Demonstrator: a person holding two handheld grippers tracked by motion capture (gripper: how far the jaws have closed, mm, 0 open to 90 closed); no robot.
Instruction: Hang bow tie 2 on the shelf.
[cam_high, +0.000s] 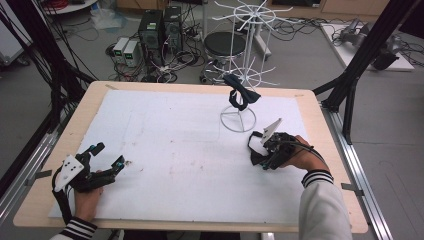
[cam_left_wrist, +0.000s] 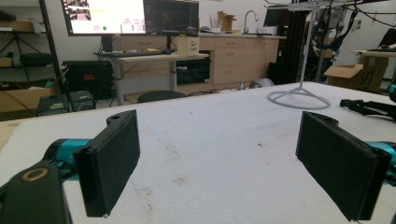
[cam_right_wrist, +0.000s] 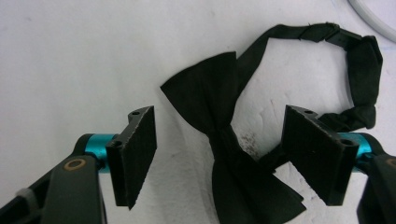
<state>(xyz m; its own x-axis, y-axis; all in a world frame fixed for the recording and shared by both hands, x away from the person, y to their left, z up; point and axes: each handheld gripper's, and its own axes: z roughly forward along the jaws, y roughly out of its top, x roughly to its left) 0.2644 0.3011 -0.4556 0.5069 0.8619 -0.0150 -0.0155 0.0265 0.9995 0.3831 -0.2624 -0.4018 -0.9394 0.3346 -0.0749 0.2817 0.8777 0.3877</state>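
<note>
2 jaws straddle bow tie (cam_right_wrist: 233, 154), untouched.

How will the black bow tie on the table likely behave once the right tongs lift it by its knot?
The bow tie looks like thin cloth lying flat, so its wings probably droop. Its strap loop would likely dangle. It seems light, and should not slip between the padded right tongs.

bow tie (cam_right_wrist: 233, 154): plain black, low centre of right gripper view | second bow tie (cam_high: 241, 95): black, upper centre of high view | rack (cam_high: 239, 120): white | table (cam_high: 200, 150): white sheet, tan edge | pads (cam_right_wrist: 140, 154): black, teal fittings behind | cuffs (cam_high: 317, 177): black-and-white stripes, sleeve white
</note>
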